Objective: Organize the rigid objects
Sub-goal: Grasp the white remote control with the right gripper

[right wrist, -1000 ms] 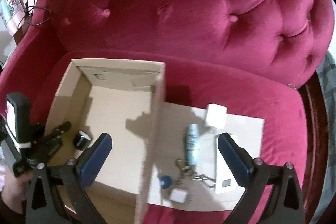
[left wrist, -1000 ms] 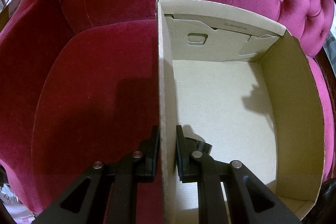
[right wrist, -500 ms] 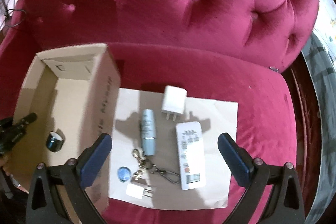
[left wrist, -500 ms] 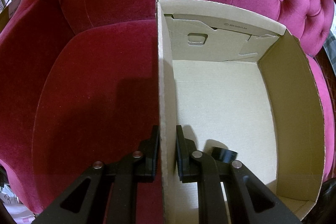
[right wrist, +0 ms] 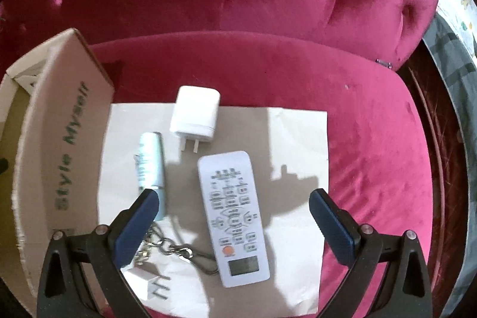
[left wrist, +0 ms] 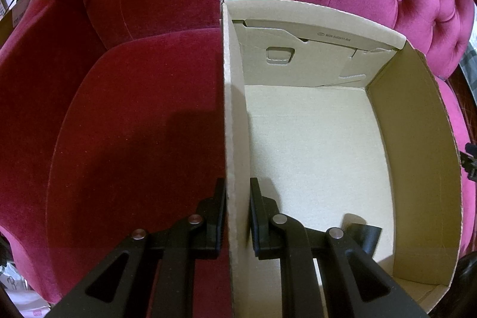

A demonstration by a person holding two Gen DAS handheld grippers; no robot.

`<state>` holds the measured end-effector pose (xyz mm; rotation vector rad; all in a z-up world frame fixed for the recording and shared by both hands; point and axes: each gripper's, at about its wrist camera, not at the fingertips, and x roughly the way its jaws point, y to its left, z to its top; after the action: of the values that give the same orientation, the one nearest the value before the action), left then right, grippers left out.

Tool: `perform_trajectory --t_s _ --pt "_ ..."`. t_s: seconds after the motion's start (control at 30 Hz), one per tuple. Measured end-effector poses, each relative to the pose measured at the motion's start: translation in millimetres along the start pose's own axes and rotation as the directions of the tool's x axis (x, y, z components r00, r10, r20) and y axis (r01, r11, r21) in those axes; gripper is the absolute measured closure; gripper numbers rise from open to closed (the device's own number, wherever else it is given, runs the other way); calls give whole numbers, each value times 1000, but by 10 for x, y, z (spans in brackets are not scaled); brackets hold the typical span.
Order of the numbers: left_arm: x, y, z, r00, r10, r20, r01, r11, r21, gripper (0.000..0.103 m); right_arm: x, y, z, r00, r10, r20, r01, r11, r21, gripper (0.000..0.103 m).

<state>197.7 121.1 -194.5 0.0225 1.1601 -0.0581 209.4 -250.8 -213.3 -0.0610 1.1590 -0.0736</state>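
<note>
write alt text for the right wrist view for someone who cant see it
The open right gripper hovers over a white remote control lying on a pale sheet on a red velvet sofa. A white charger plug, a pale blue tube and a keychain lie nearby; a cardboard box stands left.

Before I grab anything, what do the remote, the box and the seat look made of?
Remote: white plastic, smooth, looks hard.
Box: plain corrugated cardboard, matte, with a raw cut rim.
Seat: crimson velvet-like cloth, soft sheen, button-tufted back.
</note>
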Motion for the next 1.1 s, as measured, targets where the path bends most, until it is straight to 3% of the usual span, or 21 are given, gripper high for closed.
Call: perform_trajectory --t_s 0.27,0.7,0.77,0.9,0.97,1.0,1.1 --pt "-1 -8 4 1000 6 -1 -6 1000 4 88 332 -116 -54 999 15 -35 -14 1000 18 0" --pt "-6 -43 6 1000 12 -1 -12 1000 5 88 530 -75 -67 998 24 -59 -25 1000 -11 3" --pt "-5 -43 9 1000 12 -1 -12 1000 6 88 547 -76 -44 998 27 -60 -27 1000 -4 7" --pt "-5 -44 9 1000 13 -1 -13 1000 6 88 569 -72 -31 995 44 -91 -44 999 -5 33" --pt "-1 -45 8 1000 13 -1 -13 1000 5 88 565 -49 -44 994 50 -92 -52 999 -15 39" --pt "-1 -44 7 1000 12 -1 -12 1000 5 88 559 -47 -47 994 55 -93 -57 998 -13 51" --pt "-1 -49 3 1000 14 -1 -14 1000 5 88 522 -32 -36 995 45 -90 -47 999 -18 53"
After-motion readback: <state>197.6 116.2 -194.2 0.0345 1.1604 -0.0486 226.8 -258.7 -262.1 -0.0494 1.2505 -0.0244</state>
